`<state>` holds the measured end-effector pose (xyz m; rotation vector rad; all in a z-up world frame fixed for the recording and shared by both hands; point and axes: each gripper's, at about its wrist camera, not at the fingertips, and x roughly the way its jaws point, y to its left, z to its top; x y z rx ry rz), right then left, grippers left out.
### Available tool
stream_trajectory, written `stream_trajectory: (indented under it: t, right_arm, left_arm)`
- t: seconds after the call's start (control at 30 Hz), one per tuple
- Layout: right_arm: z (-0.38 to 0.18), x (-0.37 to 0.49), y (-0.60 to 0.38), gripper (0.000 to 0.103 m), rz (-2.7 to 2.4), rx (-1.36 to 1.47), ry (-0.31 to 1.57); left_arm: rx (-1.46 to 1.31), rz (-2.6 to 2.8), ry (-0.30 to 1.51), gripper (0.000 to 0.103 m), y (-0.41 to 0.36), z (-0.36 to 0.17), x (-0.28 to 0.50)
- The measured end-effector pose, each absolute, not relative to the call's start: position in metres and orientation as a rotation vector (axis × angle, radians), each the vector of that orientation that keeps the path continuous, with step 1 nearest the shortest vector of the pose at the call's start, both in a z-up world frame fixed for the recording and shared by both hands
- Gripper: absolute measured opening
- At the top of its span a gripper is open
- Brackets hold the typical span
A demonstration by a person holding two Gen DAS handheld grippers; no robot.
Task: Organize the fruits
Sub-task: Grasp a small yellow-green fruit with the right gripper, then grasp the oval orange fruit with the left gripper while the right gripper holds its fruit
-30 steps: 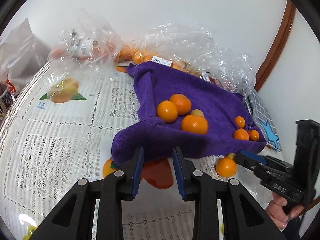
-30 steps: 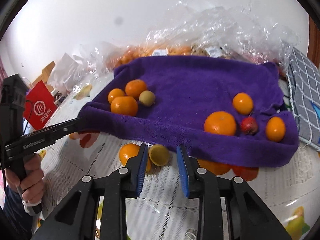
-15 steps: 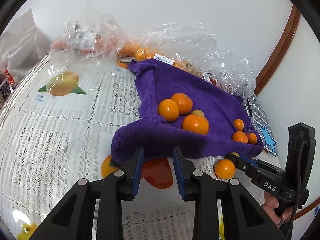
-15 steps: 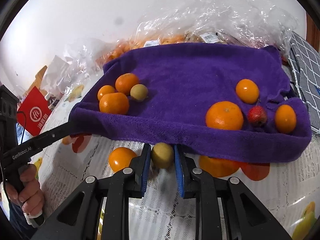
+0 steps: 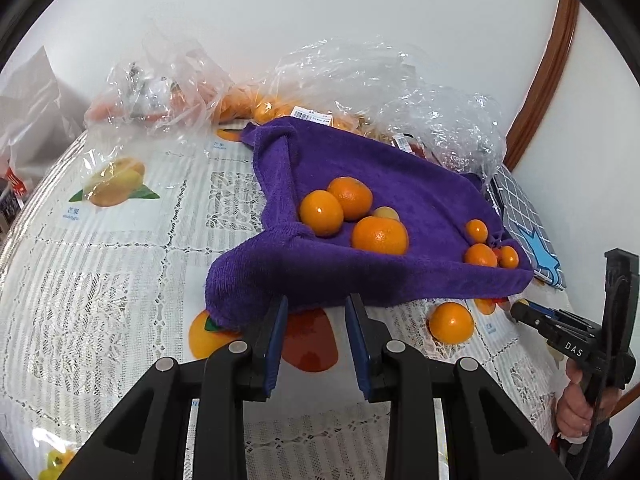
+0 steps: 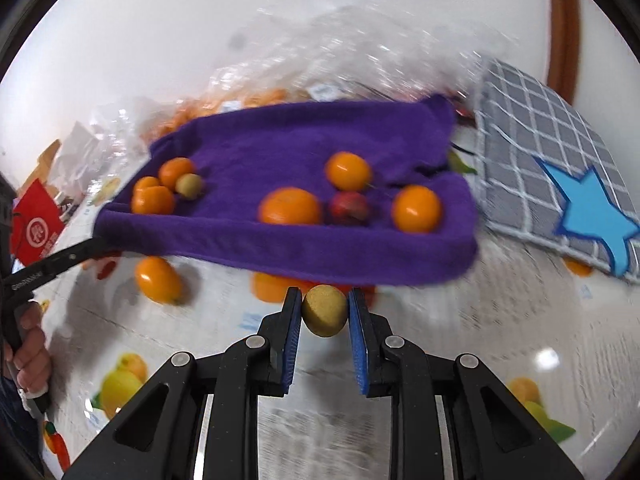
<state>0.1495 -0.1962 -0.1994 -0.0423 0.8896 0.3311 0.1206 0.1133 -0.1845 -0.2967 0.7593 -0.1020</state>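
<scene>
1. Fruits sit mostly on the purple towel [image 6: 304, 152], the largest thing here and my landmark; it is spread on the lace tablecloth [image 5: 100, 280] with its near edge rucked up like a low wall.
2. Behind the towel lie crumpled clear plastic bags [image 5: 360, 76] with more orange fruit inside; at its right corner rests a grey checked cloth [image 6: 536, 132] with a blue star.
3. On the towel's left part there is a cluster of three oranges [image 5: 352, 216] with a small yellowish fruit among them; on its right part are more oranges [image 6: 416, 208] and one small red fruit [image 6: 349, 208].
4. Off the towel, just in front of its near edge, a loose orange [image 6: 158, 280] lies on the tablecloth.
5. Left gripper [image 5: 316, 320] hovers at the towel's near left edge, jaws narrowly apart with nothing between them.
6. Right gripper [image 6: 324, 312] is closed on a small yellow-green fruit [image 6: 324, 310], held just in front of and below the towel's near edge, seemingly clear of the tablecloth, though blur makes that uncertain.
7. Judged step: carrying this stray fruit onto the towel. Next, it likely needs lifting over the raised edge and setting beside the similar small fruit, gently, so it does not roll back off; the loose orange would follow.
</scene>
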Motion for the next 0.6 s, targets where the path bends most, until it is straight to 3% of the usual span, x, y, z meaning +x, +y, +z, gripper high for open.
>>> stream_trajectory:
  t: [0.23, 0.27, 0.33, 0.6]
  right_arm:
    - [-0.199, 0.139, -0.212, 0.023, 0.295, -0.054, 0.841]
    - [-0.199, 0.138, -0.212, 0.023, 0.286, -0.066, 0.834]
    - [-0.201, 0.137, -0.215, 0.023, 0.29, -0.066, 0.841]
    - [-0.199, 0.135, -0.239, 0.023, 0.292, -0.008, 0.832]
  left_arm:
    - [-0.346, -0.215, 0.739, 0.029, 0.102, -0.183, 0.112]
    - [-0.354, -0.233, 0.741, 0.032, 0.098, -0.183, 0.111]
    - [-0.368, -0.27, 0.751, 0.051, 0.087, -0.182, 0.109]
    - [-0.283, -0.305, 0.753, 0.059, 0.035, -0.174, 0.117]
